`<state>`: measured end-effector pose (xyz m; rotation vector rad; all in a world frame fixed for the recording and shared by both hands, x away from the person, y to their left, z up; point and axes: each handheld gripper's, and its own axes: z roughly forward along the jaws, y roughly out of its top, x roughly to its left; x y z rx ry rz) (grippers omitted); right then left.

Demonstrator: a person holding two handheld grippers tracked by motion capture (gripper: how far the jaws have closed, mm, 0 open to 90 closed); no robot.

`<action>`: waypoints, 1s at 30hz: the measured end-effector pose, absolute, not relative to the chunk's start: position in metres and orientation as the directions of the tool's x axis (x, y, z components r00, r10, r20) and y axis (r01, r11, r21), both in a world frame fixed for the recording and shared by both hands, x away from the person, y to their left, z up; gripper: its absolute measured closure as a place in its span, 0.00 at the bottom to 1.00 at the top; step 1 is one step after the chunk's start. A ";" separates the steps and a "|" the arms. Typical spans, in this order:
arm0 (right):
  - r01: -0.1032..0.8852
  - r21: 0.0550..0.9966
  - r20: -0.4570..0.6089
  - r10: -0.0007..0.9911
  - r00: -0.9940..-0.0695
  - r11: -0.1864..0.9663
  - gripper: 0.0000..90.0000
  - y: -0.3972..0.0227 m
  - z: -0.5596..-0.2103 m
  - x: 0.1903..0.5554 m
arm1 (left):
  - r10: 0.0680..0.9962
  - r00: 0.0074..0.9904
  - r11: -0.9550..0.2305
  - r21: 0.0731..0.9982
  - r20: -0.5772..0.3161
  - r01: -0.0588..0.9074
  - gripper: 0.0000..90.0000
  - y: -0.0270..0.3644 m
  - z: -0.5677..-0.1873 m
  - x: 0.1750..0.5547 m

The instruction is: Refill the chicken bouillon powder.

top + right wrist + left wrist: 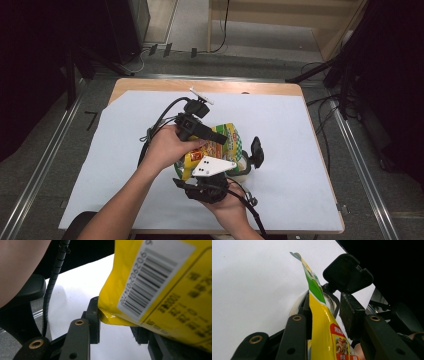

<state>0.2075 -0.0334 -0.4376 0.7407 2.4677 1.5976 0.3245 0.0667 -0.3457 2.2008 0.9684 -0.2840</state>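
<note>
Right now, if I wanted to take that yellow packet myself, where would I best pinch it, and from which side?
Probably the flat sealed edges. The yellow packet is a thin, glossy pouch, so jaws grip best across its flat faces, coming edge-on. The left gripper does this near the green torn top; the right gripper pinches the bottom corner by the barcode. The bulging middle would likely slip.

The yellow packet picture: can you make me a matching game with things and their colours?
Things:
1. packet
2. sheet on the table
3. barcode label
4. table edge

Colours:
A. brown wood
B. white with black stripes
C. yellow and green
D. plain white

Pairs: 1-C, 2-D, 3-B, 4-A
</note>
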 end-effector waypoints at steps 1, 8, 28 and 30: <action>0.341 0.883 0.173 0.451 -0.875 0.323 0.73 -0.034 -0.438 0.208 | 0.558 0.702 -0.474 0.524 -0.442 0.708 0.76 0.066 -0.345 0.324; 0.322 0.889 0.155 0.447 -0.881 0.327 0.73 -0.035 -0.438 0.208 | 0.558 0.706 -0.472 0.533 -0.436 0.703 0.75 0.066 -0.343 0.322; 0.335 0.889 0.175 0.445 -0.878 0.311 0.75 -0.037 -0.436 0.209 | 0.543 0.704 -0.466 0.534 -0.458 0.706 0.76 0.067 -0.341 0.323; 0.338 0.888 0.178 0.444 -0.878 0.312 0.74 -0.036 -0.435 0.208 | 0.546 0.694 -0.457 0.527 -0.470 0.717 0.76 0.069 -0.342 0.325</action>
